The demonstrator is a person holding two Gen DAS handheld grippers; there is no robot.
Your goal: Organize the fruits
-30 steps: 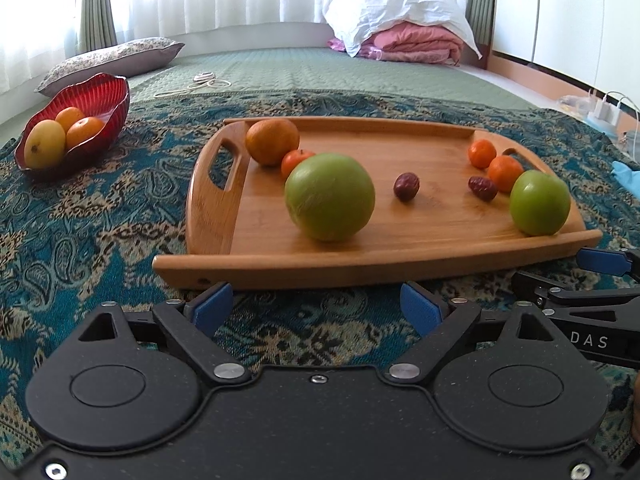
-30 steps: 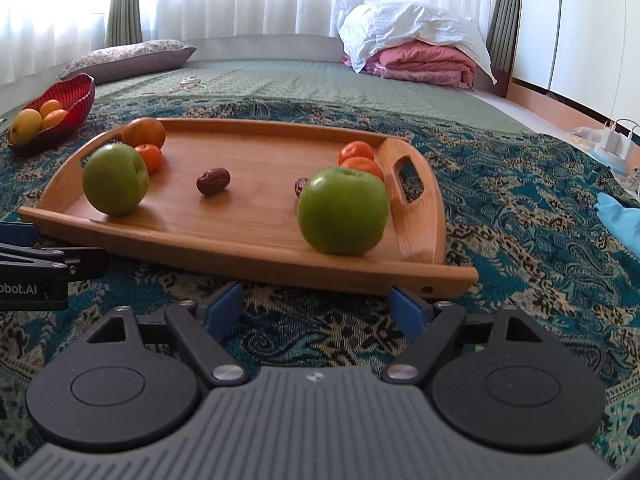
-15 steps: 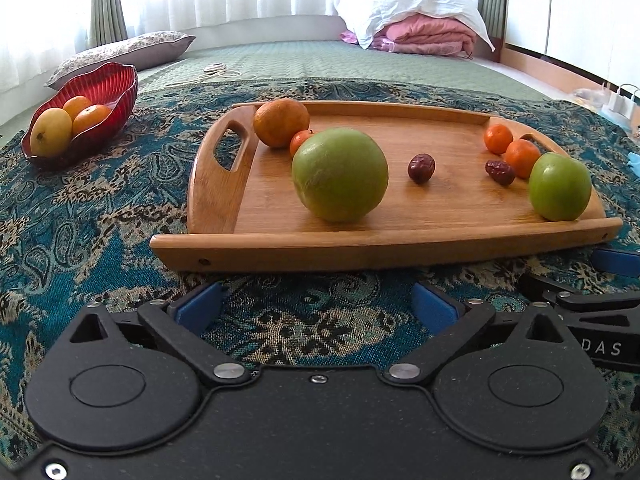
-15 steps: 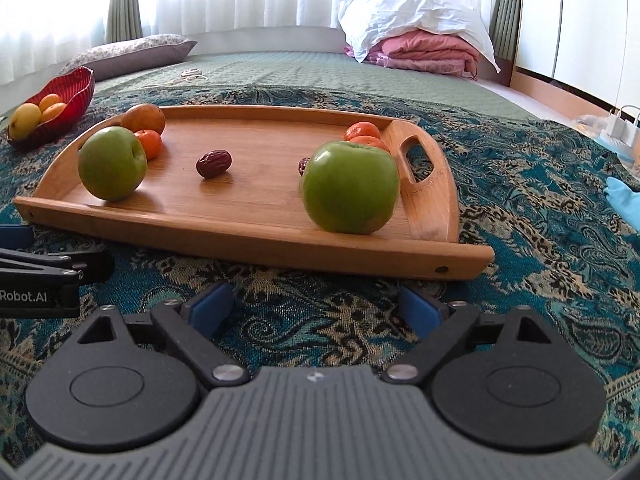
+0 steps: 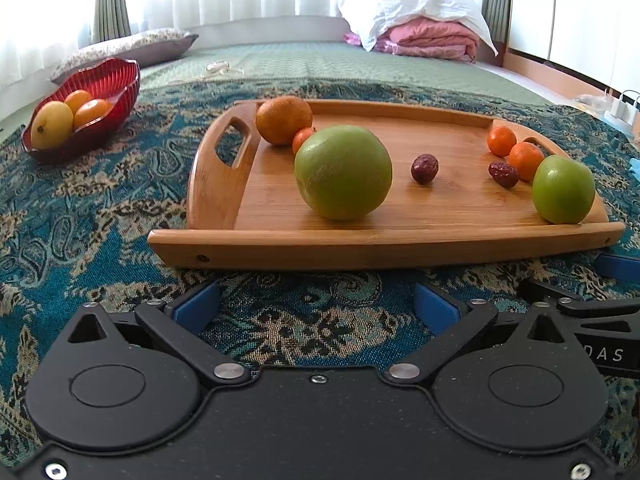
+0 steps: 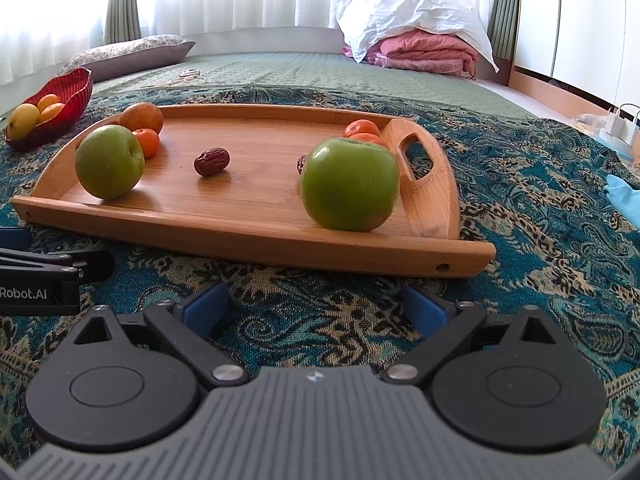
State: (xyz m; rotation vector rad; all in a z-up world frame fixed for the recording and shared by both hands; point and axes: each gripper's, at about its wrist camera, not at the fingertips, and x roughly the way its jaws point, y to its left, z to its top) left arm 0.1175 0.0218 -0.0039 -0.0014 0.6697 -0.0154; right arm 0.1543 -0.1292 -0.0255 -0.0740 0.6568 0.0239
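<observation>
A wooden tray (image 5: 360,248) lies on the patterned cloth just ahead of both grippers. On it sit two green apples (image 5: 343,173) (image 5: 563,190), an orange (image 5: 283,120), small tangerines (image 5: 526,161) and two dark dates (image 5: 425,168). My left gripper (image 5: 316,304) is open over the cloth, short of the tray's near rim, facing the left apple. My right gripper (image 6: 315,306) has its jaws opening, with nothing between them; it faces the right apple (image 6: 349,184) from before the tray (image 6: 240,236).
A red bowl (image 5: 100,84) holding yellow and orange fruit stands at the far left on the cloth. A grey pillow (image 5: 128,46) and folded pink bedding (image 5: 432,36) lie at the back. A blue cloth (image 6: 624,200) and white chargers (image 6: 620,124) are at the right.
The blue pads of both grippers have spread wider apart. The tray and fruit keep their places.
</observation>
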